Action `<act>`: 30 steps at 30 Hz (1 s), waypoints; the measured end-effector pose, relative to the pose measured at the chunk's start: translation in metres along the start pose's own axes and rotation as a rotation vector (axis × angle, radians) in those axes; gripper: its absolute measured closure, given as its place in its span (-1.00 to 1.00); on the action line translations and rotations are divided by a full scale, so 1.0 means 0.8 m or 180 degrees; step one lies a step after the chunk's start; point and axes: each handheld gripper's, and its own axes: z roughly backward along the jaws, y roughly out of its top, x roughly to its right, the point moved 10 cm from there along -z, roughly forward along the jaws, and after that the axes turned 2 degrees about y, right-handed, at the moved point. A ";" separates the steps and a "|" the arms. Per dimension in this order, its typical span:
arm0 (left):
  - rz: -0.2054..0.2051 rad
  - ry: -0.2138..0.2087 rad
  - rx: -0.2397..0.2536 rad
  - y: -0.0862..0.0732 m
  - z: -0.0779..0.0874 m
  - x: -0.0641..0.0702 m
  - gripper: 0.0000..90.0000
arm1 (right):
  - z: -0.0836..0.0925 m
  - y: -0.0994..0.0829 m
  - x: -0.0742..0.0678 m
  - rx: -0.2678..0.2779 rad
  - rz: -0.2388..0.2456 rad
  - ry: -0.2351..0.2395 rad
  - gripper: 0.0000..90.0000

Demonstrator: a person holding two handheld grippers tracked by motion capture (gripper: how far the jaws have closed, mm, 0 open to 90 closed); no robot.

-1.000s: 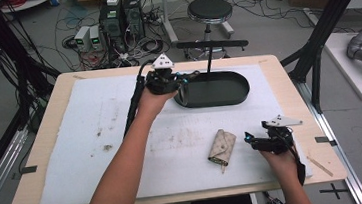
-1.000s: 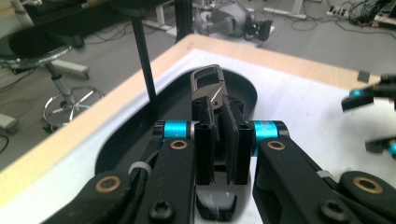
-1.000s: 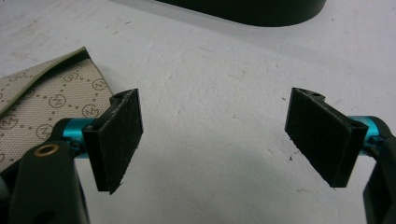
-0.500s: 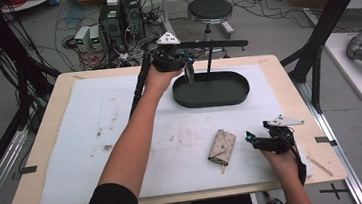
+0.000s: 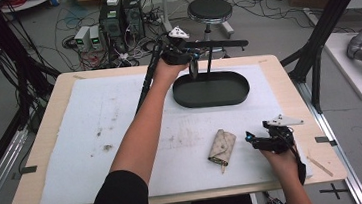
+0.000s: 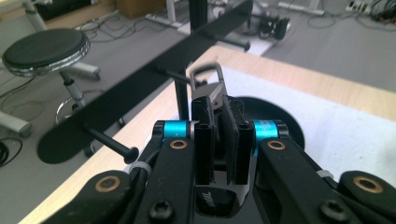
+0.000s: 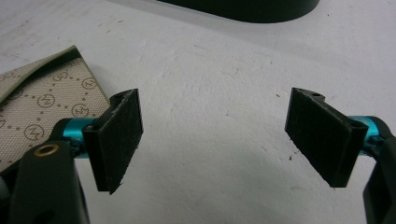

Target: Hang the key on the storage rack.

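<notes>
The left gripper (image 6: pixel 219 135) is clenched on a car key (image 6: pixel 218 100), a flat black fob with a metal loop (image 6: pixel 205 74) at its top, held up at the table's far edge beside the black rack (image 5: pixel 209 46), above the tray (image 5: pixel 211 90). The key looks light, rigid and smooth, so the flat faces suit the pads. The right gripper (image 5: pixel 258 140) rests released near the pouch (image 5: pixel 222 147) by the near edge

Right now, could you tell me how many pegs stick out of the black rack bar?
3: near peg, middle peg, far peg. More may be hidden.
</notes>
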 end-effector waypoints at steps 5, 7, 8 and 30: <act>0.0017 0.0019 -0.0089 -0.010 -0.012 0.002 0.85 | -0.001 -0.001 -0.001 -0.0009 -0.0014 0.0016 -0.57; -0.0006 0.0018 -0.0111 -0.012 -0.015 0.003 0.85 | -0.001 0.000 -0.002 -0.0004 -0.0001 0.0018 -0.57; 0.0013 0.0015 -0.0104 -0.012 -0.017 0.004 0.85 | -0.001 0.000 -0.002 -0.0002 -0.0002 0.0024 -0.57; 0.0059 0.0139 -0.0200 -0.017 -0.038 -0.001 0.82 | -0.002 -0.001 -0.002 -0.0016 -0.0008 0.0039 -0.57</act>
